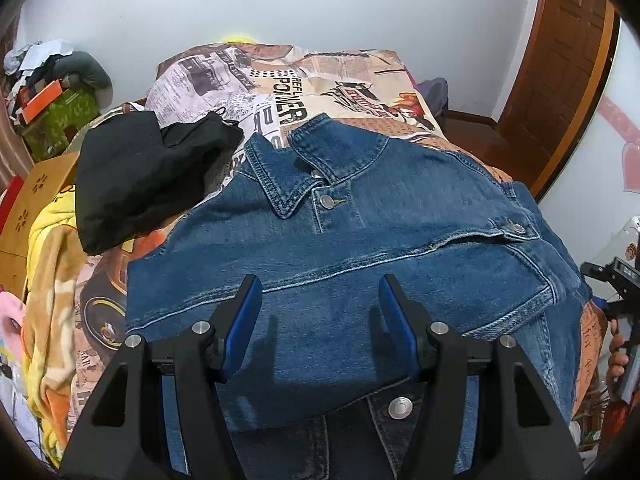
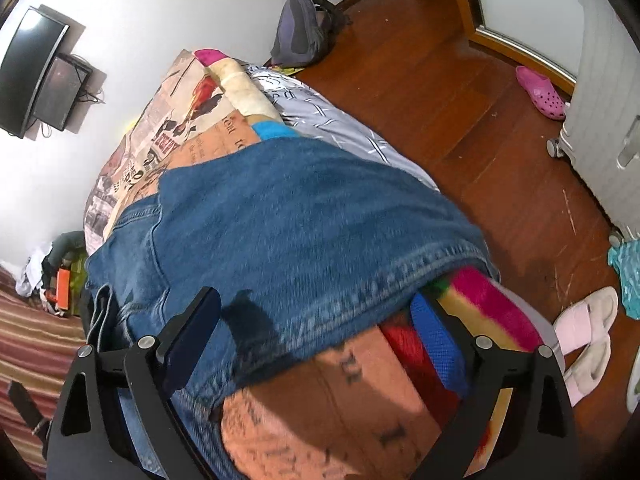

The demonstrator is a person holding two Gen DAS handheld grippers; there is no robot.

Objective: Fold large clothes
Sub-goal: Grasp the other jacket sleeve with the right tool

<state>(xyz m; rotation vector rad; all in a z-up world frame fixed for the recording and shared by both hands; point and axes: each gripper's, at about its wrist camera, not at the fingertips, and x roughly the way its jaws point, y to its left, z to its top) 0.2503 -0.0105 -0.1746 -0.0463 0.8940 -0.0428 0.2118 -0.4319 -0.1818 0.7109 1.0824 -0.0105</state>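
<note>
A blue denim jacket [image 1: 360, 232] lies front up on the bed, collar towards the far wall, buttons showing. My left gripper [image 1: 320, 292] hovers over the jacket's lower front. Its blue pads stand apart and no cloth is pinched between them. In the right wrist view the jacket's side [image 2: 288, 216] drapes over the bed's edge. My right gripper [image 2: 316, 308] is spread wide over the jacket's stitched hem, and its pads do not press on the cloth. At the right edge of the left wrist view a hand holds the right gripper [image 1: 616, 280].
The bed carries a newspaper-print cover [image 1: 320, 76]. A black garment [image 1: 148, 176] lies left of the jacket, beside a yellow blanket [image 1: 52, 264] and boxes. Wooden floor [image 2: 460, 100] with a backpack [image 2: 304, 28], pink clog, slippers [image 2: 588, 332] and a suitcase flanks the bed.
</note>
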